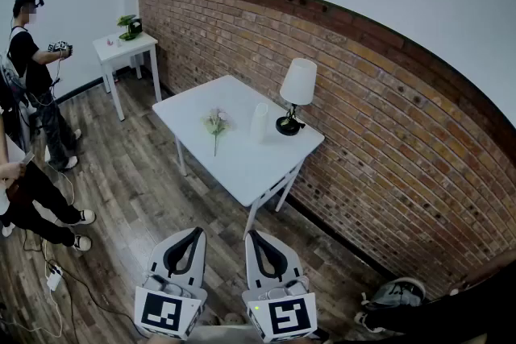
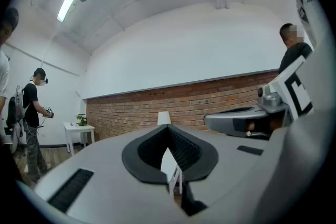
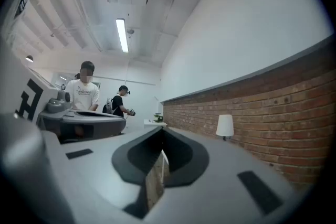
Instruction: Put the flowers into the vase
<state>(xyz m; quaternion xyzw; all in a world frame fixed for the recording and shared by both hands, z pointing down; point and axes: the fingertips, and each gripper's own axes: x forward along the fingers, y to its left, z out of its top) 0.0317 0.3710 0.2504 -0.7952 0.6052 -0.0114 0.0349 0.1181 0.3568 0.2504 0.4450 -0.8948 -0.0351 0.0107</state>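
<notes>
A small bunch of pale pink flowers lies flat on the white table, stems toward me. Just right of it a white cylindrical vase stands upright. Both grippers are held low and level, well short of the table, side by side. My left gripper has its jaws closed tip to tip with nothing between them. My right gripper is shut and empty too. In each gripper view the other gripper shows at the side; the flowers and vase are hidden behind the jaws.
A table lamp stands at the table's far right corner, against the brick wall. A small side table with a plant stands at the back left. A person stands there; another sits at the left edge. Cables lie on the wooden floor.
</notes>
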